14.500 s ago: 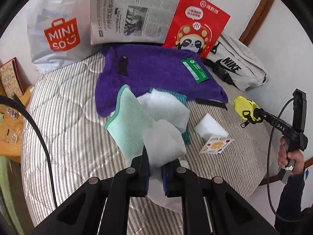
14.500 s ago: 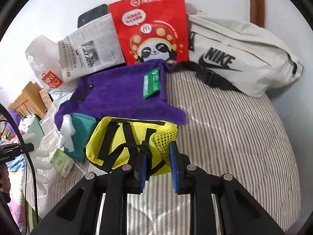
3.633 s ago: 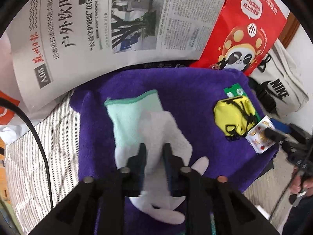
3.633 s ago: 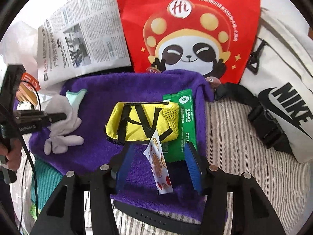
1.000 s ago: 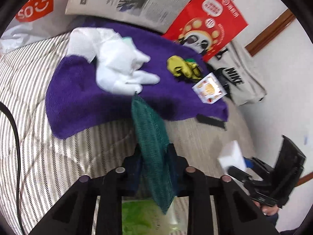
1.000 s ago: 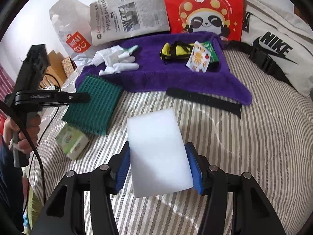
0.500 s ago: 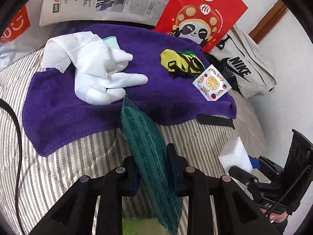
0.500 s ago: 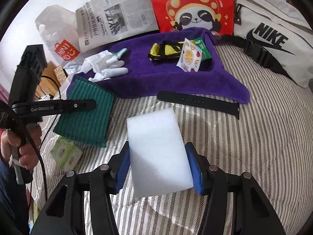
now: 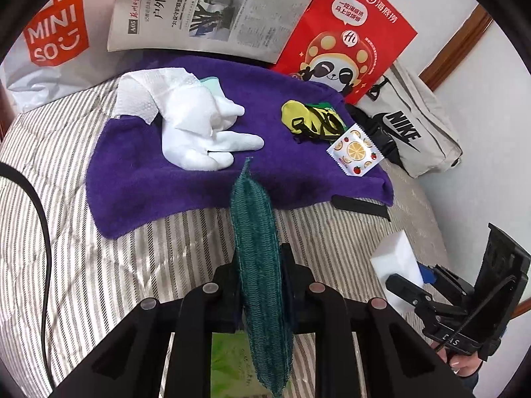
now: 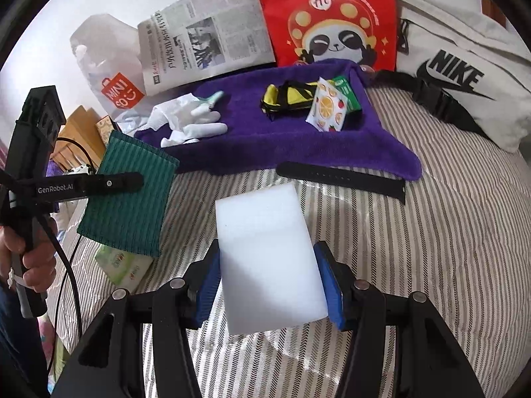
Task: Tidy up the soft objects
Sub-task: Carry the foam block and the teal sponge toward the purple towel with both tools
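Above the striped bed, both my tongs are loaded: green cloth in the left, white sponge in the right.

My left gripper (image 9: 260, 282) is pinching tighter on the ribbed dark-green cloth (image 9: 257, 248), which hangs edge-on between the jaws above the mattress (image 9: 132, 258), short of the purple towel's near edge; my right gripper (image 10: 270, 282) clamps the smooth, blocky white sponge (image 10: 265, 258) by its long sides. To finish well, I judge I should carry the limp cloth forward onto the plush purple towel (image 9: 186, 192) and lay it flat beside the soft white gloves (image 9: 199, 132), clear of the yellow mesh pouch (image 9: 308, 119) and the glossy fruit-print sachet (image 9: 355, 154) at the towel's far right corner.
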Demonstrator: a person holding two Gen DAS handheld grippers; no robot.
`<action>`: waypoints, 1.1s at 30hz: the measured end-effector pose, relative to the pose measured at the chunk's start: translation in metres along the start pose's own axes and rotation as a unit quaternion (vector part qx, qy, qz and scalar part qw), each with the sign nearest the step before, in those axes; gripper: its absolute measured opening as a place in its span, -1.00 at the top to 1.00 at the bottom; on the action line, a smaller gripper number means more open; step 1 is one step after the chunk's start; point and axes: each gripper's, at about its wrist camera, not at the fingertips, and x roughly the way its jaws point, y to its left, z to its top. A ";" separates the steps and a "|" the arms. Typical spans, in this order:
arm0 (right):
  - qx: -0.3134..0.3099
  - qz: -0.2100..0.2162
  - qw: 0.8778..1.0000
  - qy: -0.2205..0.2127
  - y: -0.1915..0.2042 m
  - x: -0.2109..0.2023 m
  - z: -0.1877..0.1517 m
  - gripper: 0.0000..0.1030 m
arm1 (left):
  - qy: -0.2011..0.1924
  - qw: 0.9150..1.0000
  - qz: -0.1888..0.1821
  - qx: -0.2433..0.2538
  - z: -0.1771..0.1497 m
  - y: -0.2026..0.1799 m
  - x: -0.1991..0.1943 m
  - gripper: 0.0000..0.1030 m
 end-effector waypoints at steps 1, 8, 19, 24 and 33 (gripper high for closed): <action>0.000 0.001 1.000 -0.001 0.001 -0.001 0.000 -0.05 | -0.006 1.000 -0.002 -0.003 -0.001 -0.001 -0.004 0.65; 0.006 0.014 1.000 -0.007 0.006 -0.012 0.002 -0.05 | -0.033 0.999 0.015 0.005 -0.005 -0.014 -0.033 0.65; -0.014 -0.009 1.000 -0.025 0.020 -0.026 0.014 -0.04 | -0.060 0.998 0.033 0.015 -0.001 -0.020 -0.049 0.65; -0.018 -0.026 0.999 -0.026 0.021 -0.026 0.031 -0.04 | -0.066 0.997 0.025 0.021 0.006 -0.019 -0.048 0.65; -0.037 -0.037 0.998 -0.036 0.024 -0.014 0.077 -0.04 | -0.071 0.997 0.023 0.034 0.042 -0.016 -0.036 0.64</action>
